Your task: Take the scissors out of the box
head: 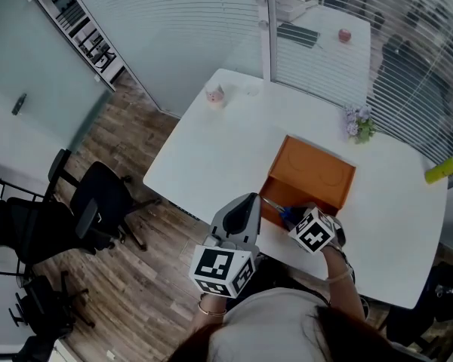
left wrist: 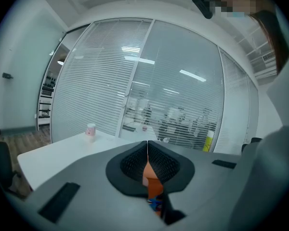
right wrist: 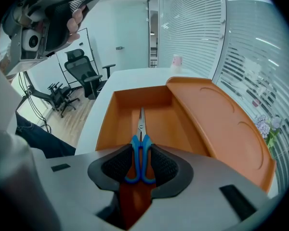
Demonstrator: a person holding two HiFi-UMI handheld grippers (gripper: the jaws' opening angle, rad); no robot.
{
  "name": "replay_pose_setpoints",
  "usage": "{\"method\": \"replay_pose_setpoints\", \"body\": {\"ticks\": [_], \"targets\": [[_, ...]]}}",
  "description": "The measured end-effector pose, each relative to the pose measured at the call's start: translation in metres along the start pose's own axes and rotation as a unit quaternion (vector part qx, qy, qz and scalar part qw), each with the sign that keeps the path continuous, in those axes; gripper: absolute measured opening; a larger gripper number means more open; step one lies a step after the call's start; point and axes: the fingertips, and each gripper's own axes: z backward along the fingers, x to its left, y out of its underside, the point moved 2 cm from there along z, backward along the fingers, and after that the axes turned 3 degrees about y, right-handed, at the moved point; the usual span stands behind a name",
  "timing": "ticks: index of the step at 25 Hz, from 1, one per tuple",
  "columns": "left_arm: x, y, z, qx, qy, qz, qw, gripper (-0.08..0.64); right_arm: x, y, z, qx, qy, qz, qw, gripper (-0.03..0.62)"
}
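**Scissors lined up for lifting from open orange box**

The right gripper (right wrist: 141, 153) is angled down into the orange box (right wrist: 113, 124). Its ribbed black pads are spread wide to either side of the blue plastic handles of the scissors (right wrist: 140, 141), ready for a pinch that is judged not yet made. The scissors are laid flat on the smooth box floor, slim steel blades pointed to 12 o'clock. The round-cornered lid (right wrist: 216, 124) is folded back toward 3 o'clock. The left gripper (left wrist: 148, 150), jaws closed together and empty, is held clear at 7 o'clock of the box
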Motion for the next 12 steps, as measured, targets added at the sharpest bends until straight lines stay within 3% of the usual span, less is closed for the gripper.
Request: {"method": "replay_pose_setpoints", "body": {"ticks": [12], "targets": [[0.0057, 0.0004, -0.0066, 0.000, -0.003, 0.005, 1.0000, 0.020, -0.0021, 0.0035, -0.0085, 0.032, -0.013, 0.001, 0.999, 0.153]]}}
